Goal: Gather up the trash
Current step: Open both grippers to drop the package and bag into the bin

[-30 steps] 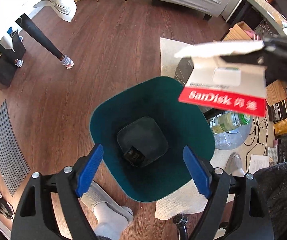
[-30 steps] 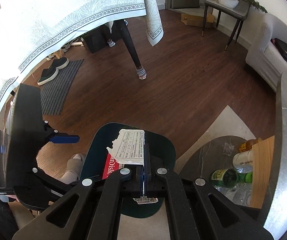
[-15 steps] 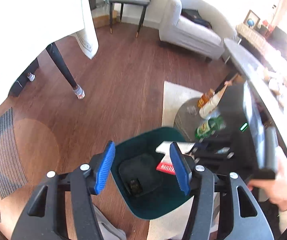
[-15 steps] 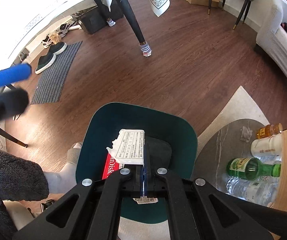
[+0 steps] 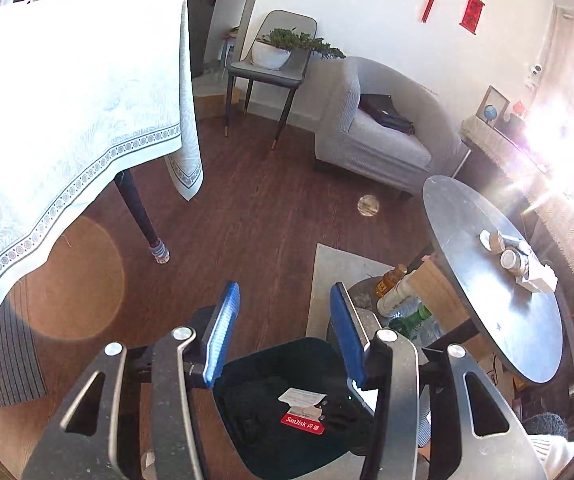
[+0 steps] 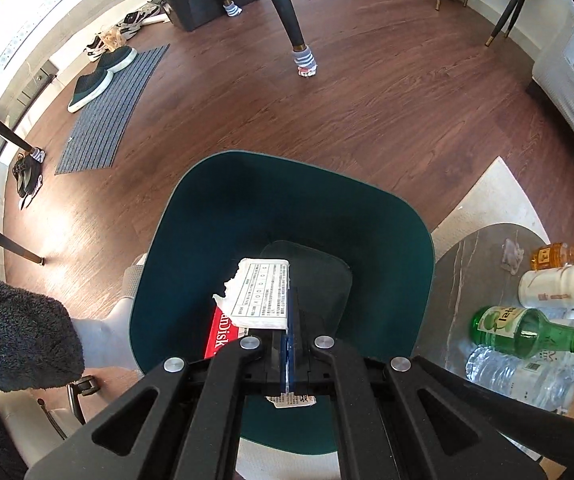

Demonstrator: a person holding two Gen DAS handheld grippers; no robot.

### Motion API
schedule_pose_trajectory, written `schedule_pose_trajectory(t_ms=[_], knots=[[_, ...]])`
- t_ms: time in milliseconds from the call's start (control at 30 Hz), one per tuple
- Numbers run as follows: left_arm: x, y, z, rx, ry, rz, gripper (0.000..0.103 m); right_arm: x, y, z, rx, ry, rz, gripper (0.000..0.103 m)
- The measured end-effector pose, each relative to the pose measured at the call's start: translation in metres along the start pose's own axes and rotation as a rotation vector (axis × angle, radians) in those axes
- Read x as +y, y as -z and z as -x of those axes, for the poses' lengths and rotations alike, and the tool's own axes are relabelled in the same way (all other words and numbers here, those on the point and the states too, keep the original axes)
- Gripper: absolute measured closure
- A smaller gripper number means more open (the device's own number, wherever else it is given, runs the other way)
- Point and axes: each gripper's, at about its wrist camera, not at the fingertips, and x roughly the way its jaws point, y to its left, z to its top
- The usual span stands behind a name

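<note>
A dark green trash bin (image 6: 391, 236) stands open on the wood floor. My right gripper (image 6: 291, 312) is shut on a torn red and white SanDisk package (image 6: 261, 300) and holds it over the bin's mouth. In the left wrist view the same package (image 5: 303, 412) shows inside the bin's opening (image 5: 271, 368). My left gripper (image 5: 285, 336) is open and empty, raised above the bin and pointing into the room.
A low round table (image 6: 475, 256) with bottles (image 6: 527, 332) stands right of the bin. A taller round table (image 5: 495, 280) holds small items. A cloth-covered table (image 5: 59, 112), an armchair (image 5: 375, 136) and a floor mat (image 6: 111, 112) are around.
My left gripper has lifted and tilted up from looking down into the bin to facing the room. My right gripper has lowered the package closer to the bin.
</note>
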Motion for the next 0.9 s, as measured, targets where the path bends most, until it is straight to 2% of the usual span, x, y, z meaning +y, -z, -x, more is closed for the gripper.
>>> schedule_pose_trajectory(t_ms=[67,133,167,200,400,633,900], knots=[[-0.002,-0.003,0.007,-0.021,-0.006,0.001,0.054,0.002,0.003,-0.001,0.005,0.001,0.010,0.098],[-0.004,-0.007,0.012,-0.040,-0.002,0.009,0.054,0.003,0.005,0.001,0.004,0.002,0.019,0.077],[-0.004,-0.009,0.014,-0.049,0.001,0.013,0.054,0.005,0.007,0.002,0.002,0.003,0.023,0.061],[-0.005,-0.011,0.016,-0.058,0.003,0.014,0.054,0.005,0.007,0.004,-0.007,-0.001,0.025,0.058],[-0.019,-0.018,0.025,-0.106,-0.011,-0.013,0.054,0.009,0.010,0.031,-0.083,-0.017,0.043,0.058],[-0.037,-0.025,0.021,-0.127,0.004,-0.035,0.054,0.011,0.014,0.094,-0.255,-0.054,0.074,0.058],[-0.061,-0.030,0.015,-0.153,0.006,-0.065,0.050,0.000,0.029,0.176,-0.454,-0.050,0.079,0.058]])
